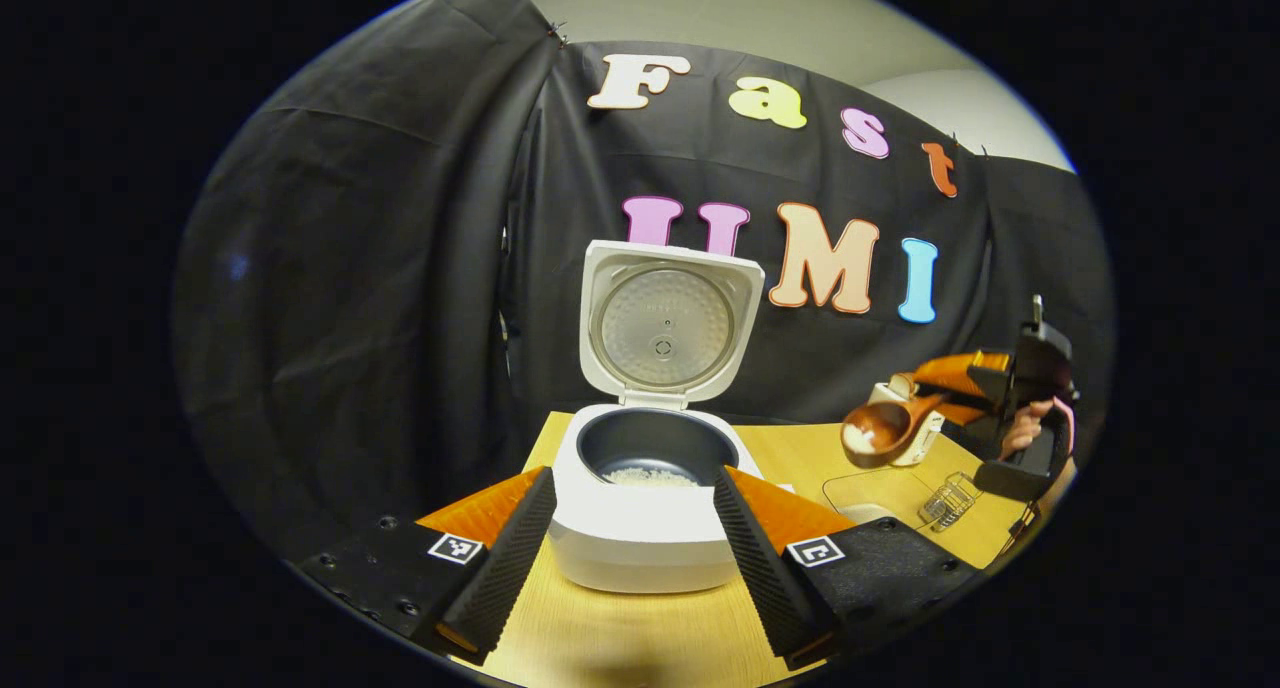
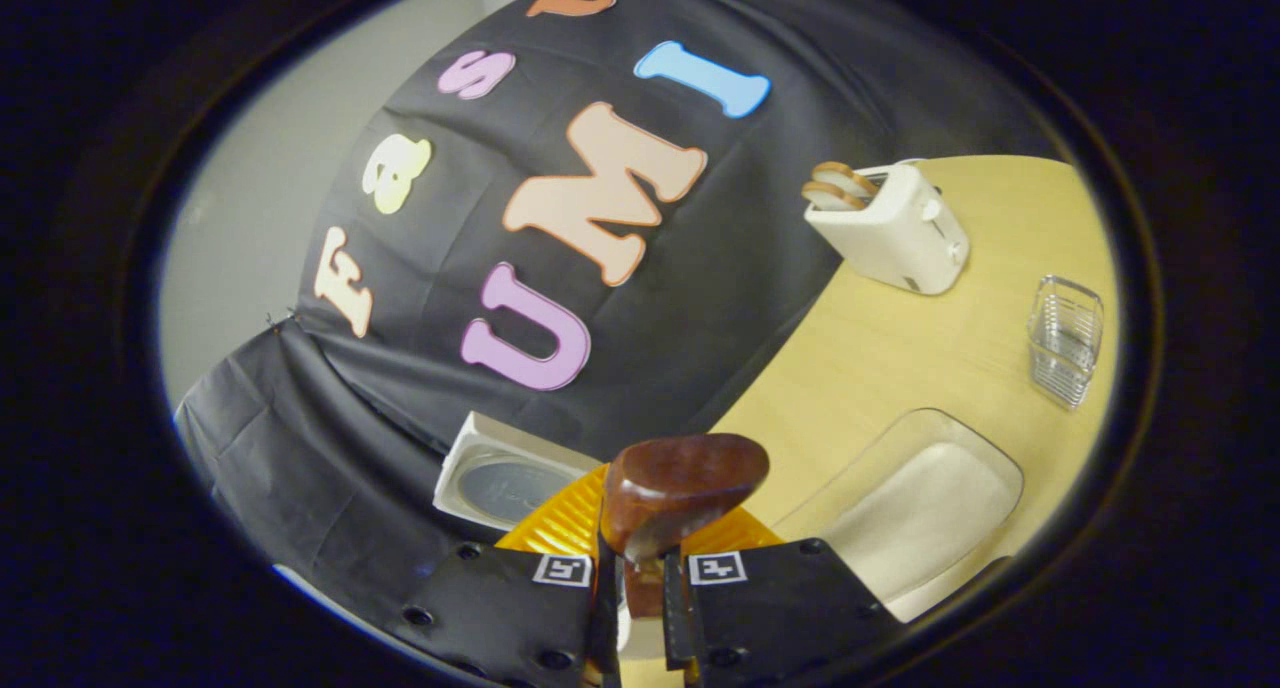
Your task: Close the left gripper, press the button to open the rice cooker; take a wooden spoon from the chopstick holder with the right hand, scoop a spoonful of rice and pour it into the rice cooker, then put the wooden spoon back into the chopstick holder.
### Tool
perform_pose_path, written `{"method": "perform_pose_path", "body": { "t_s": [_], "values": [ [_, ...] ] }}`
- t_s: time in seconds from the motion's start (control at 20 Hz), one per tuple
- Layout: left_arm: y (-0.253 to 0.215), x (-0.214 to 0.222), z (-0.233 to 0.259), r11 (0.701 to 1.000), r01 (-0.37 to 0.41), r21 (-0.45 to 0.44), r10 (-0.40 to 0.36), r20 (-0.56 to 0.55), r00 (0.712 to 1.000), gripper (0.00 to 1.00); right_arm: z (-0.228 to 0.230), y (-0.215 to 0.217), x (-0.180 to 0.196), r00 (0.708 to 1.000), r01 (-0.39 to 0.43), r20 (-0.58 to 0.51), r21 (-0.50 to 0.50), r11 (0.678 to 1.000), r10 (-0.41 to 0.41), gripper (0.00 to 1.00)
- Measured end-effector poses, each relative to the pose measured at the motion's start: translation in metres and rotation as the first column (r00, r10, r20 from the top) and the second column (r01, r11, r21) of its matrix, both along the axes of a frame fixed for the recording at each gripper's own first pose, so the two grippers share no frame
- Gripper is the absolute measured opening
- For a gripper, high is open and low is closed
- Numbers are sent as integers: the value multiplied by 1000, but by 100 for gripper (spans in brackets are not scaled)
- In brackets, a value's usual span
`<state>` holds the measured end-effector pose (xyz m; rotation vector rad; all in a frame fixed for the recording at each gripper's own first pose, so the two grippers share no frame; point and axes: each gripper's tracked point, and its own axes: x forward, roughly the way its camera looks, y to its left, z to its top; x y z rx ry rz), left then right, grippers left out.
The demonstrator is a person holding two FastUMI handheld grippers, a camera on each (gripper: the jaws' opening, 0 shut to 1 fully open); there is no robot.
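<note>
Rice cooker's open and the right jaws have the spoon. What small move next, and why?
Probably carry the brown wooden spoon sideways toward the open white rice cooker. The right gripper holds it by the handle, some rice seems to sit in its bowl, and it hangs beside the cooker, not yet over the dark inner pot.

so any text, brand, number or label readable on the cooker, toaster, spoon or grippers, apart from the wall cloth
None can be read.
Rice cooker: embossed marks on the inner lid plate, too small and blurred.
Toaster: no legible brand or number.
Wooden spoon: no text seen.
Left hand-held gripper and right hand-held gripper: square black-and-white marker tags, patterns only, no words.
</note>
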<state>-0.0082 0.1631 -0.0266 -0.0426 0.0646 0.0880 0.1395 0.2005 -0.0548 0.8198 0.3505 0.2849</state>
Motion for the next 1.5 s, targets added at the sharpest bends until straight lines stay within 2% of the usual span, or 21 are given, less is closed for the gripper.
{"method": "perform_pose_path", "body": {
  "t_s": [0.2,0.3,0.4,0.55,0.65,0.8,0.95,1.05,1.15,1.3,1.4,1.5],
  "values": [
    [0,-8,-4,1000,6,-18,-6,0,1000,94,32,48,8,997,-56,50,-5,998,56,21],
    [1,-14,-6,1000,11,-26,-11,4,1000,94,41,74,11,993,-69,91,-79,995,76,20],
    [5,-19,-10,1000,9,-29,-9,1,1000,94,45,100,16,984,-78,140,-195,978,106,21],
    [14,-27,-17,999,-8,-31,8,-14,1000,94,40,145,25,966,-94,191,-369,924,175,21],
    [21,-34,-21,999,-23,-41,22,-19,1000,94,35,173,27,948,-97,223,-478,873,228,21],
    [36,-44,-26,997,-54,-62,53,-25,998,94,30,215,24,915,-96,265,-590,802,305,20],
    [49,-53,-28,993,-86,-75,84,-25,996,94,24,241,18,866,-51,317,-714,698,387,21],
    [57,-56,-29,992,-103,-80,101,-24,995,94,24,258,12,814,7,356,-797,604,460,20],
    [61,-58,-29,990,-112,-85,110,-26,994,94,21,273,1,748,83,383,-864,496,542,20],
    [62,-57,-30,990,-112,-90,110,-25,994,94,11,292,-18,643,204,398,-913,355,655,20],
    [59,-57,-31,991,-104,-89,103,-25,994,94,4,297,-31,590,286,401,-916,282,701,20],
    [56,-55,-29,991,-99,-85,97,-24,995,94,-4,300,-38,568,328,392,-914,237,724,20]
  ]
}}
